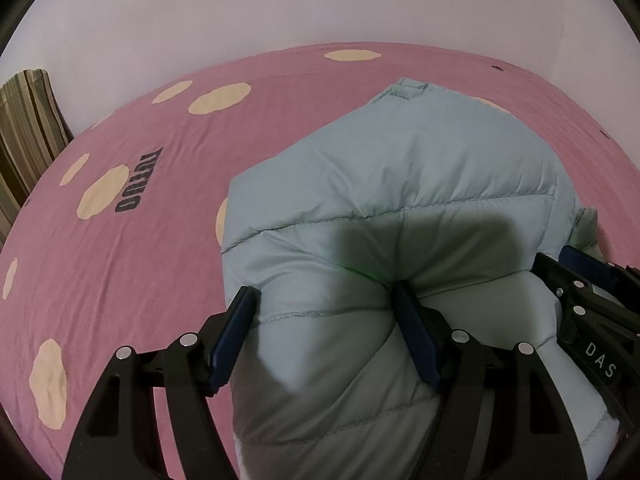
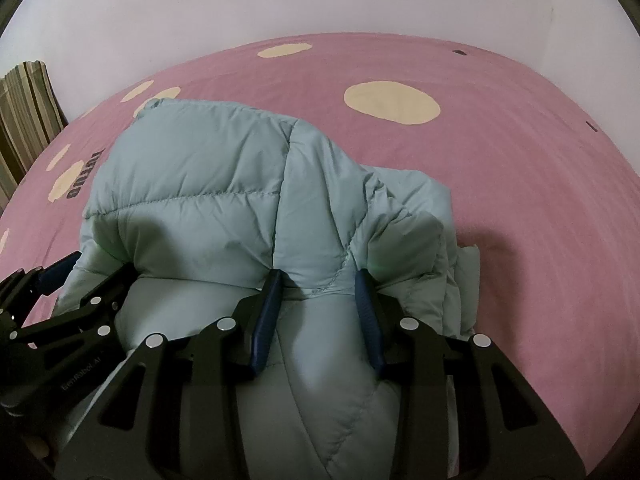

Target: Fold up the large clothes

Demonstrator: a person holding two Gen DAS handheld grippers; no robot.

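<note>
Both tools are locked onto the garment. Left gripper (image 1: 326, 312), black frame with dark blue pads, sits at the bottom of its own view, jaws spread wide around a fat roll of the pale blue-green quilted puffer jacket (image 1: 400, 184), the pads pressing into the padding on either side. Right gripper (image 2: 320, 304), same black-and-blue build, is clamped tighter, squeezing a narrower ridge of the jacket along a stitched seam, low in the centre of its frame.

That jacket lies bunched in a thick mound on the pink bed sheet with cream blotches (image 1: 120, 280), filling the centre and lower right of the left wrist view and the centre-left of the right wrist view. A loose flap of it spills toward the right of the right wrist frame.

Each tool peeks into the other's picture: the right one at the far right edge of the left view, the left one at the lower left of the right view.

Dark lettering (image 1: 138, 182) marks the sheet at centre left. A striped fabric (image 1: 28, 128) stands at the left edge against the pale wall (image 1: 320, 0).
</note>
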